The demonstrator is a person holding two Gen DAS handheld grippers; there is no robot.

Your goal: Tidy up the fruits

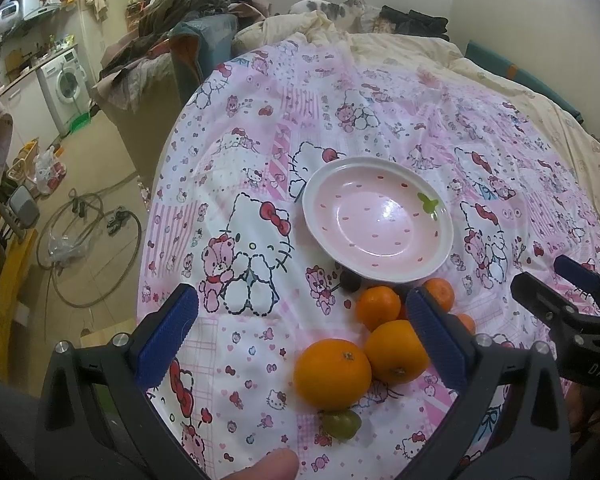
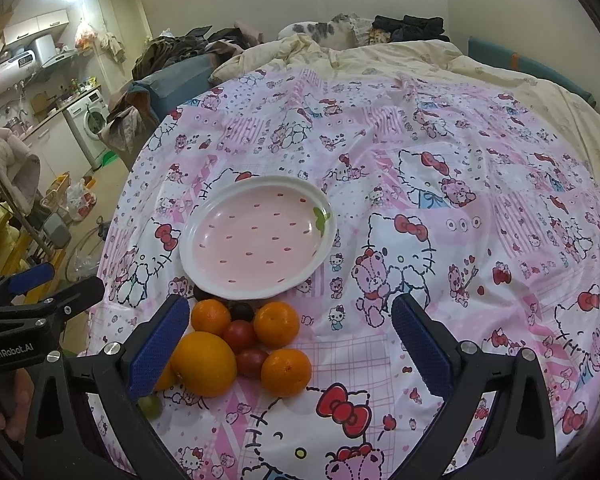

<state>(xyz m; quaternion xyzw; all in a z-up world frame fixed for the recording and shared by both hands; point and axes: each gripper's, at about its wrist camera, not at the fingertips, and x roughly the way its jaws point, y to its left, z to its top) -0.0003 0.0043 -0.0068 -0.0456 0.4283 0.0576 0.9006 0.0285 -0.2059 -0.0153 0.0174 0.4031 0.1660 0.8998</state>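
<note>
An empty pink strawberry-pattern plate [image 1: 380, 224] [image 2: 256, 240] lies on the Hello Kitty cloth. Just in front of it lies a cluster of fruit: several oranges, the nearest one large [image 1: 332, 374] [image 2: 204, 363], two red tomatoes [image 2: 240, 335], dark plums [image 1: 350, 281] [image 2: 241, 311] and a green grape [image 1: 342, 424] [image 2: 151, 405]. My left gripper [image 1: 300, 336] is open and empty, above the cluster's near left side. My right gripper [image 2: 288, 344] is open and empty, above the cluster's right side. Each gripper shows at the edge of the other's view.
The Hello Kitty cloth [image 2: 460, 208] covers a bed with a cream duvet [image 2: 420, 60] and a cat [image 2: 320, 32] at the far end. The bed edge drops at the left to a floor with hoses [image 1: 84, 240], a washing machine [image 1: 66, 84] and clutter.
</note>
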